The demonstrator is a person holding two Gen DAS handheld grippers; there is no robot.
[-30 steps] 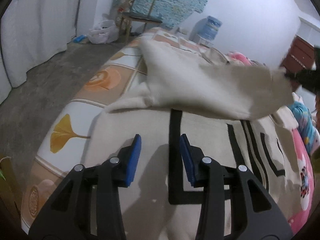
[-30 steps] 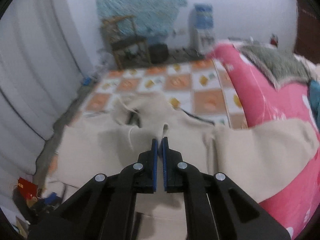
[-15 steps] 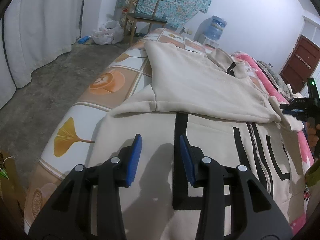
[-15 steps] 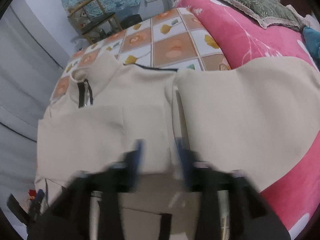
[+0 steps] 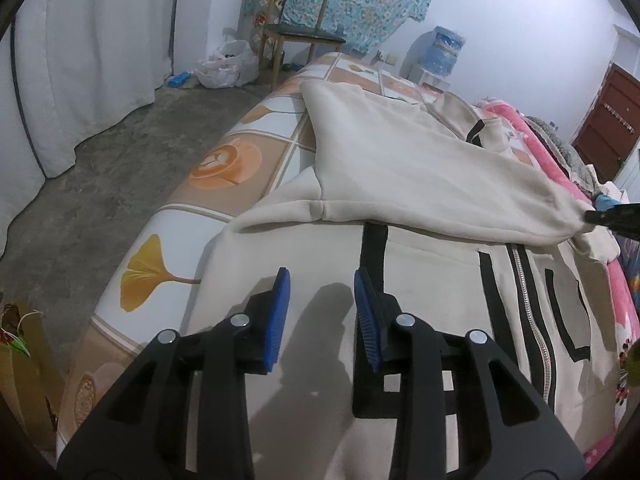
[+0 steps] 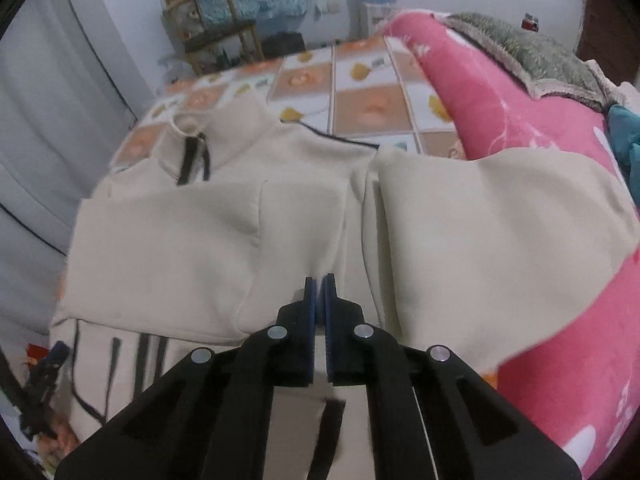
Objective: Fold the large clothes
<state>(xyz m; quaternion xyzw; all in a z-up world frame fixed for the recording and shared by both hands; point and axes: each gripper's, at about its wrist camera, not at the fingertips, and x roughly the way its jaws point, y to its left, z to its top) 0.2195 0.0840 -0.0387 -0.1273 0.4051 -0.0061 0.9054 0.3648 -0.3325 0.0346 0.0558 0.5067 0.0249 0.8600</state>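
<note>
A large cream zip jacket (image 5: 424, 312) with black stripes lies front up on the bed. Its left sleeve (image 5: 420, 176) is folded across the chest. My left gripper (image 5: 322, 300) is open and empty, just above the jacket's lower front. My right gripper (image 6: 319, 292) is shut on the cuff of that sleeve (image 6: 296, 240), held low over the jacket's middle; it also shows at the right edge of the left wrist view (image 5: 612, 218). The other sleeve (image 6: 496, 232) lies spread to the right over the pink blanket.
The bed has an orange and white leaf-pattern sheet (image 5: 224, 168). A pink blanket (image 6: 500, 108) and grey pillow (image 6: 532, 52) lie along the far side. A wooden chair (image 5: 300, 36), plastic bags (image 5: 228, 68) and a water dispenser (image 5: 440, 48) stand by the wall. White curtain (image 5: 80, 60) on the left.
My right gripper carried the sleeve across the chest and lowered it flat onto the jacket. The left gripper stayed open in place.
</note>
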